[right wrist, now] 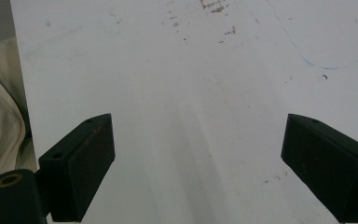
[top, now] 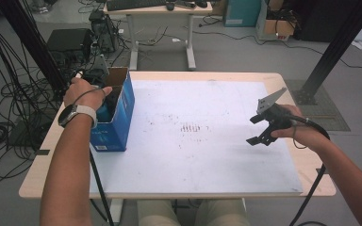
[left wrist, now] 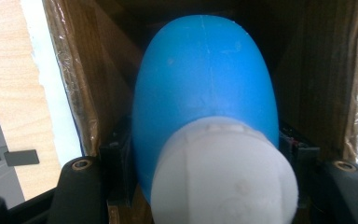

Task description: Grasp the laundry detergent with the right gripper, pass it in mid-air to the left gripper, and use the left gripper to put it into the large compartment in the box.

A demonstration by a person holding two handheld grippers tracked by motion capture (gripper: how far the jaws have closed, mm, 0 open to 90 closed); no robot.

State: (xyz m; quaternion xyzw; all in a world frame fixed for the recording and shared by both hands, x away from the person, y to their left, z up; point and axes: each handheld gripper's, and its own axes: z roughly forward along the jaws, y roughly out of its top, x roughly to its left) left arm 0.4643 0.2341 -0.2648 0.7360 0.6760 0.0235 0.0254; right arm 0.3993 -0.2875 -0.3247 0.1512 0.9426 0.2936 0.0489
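A smooth blue rounded object (left wrist: 205, 84) with a white ribbed cap (left wrist: 223, 172) lies inside an open cardboard box (left wrist: 70, 93). My left gripper (left wrist: 205, 154) is shut on it, its black fingers (left wrist: 116, 163) pressed against both sides. In the high view that box is blue outside (top: 118, 127) and stands at the table's left edge, with the left hand and left gripper (top: 104, 96) reaching down into it. My right gripper (top: 253, 130) hovers over the right part of the white board (top: 193, 155). Its jaws stand wide open with nothing between them, as the right gripper view (right wrist: 198, 163) shows.
The white board (right wrist: 191, 70) covers most of the wooden table (top: 42, 179) and bears faint dark smudges (top: 191, 127) near its middle. A black cable (top: 99, 188) hangs off the table's front left. Beyond the table lie cables, another desk (top: 160, 9) and black frame posts.
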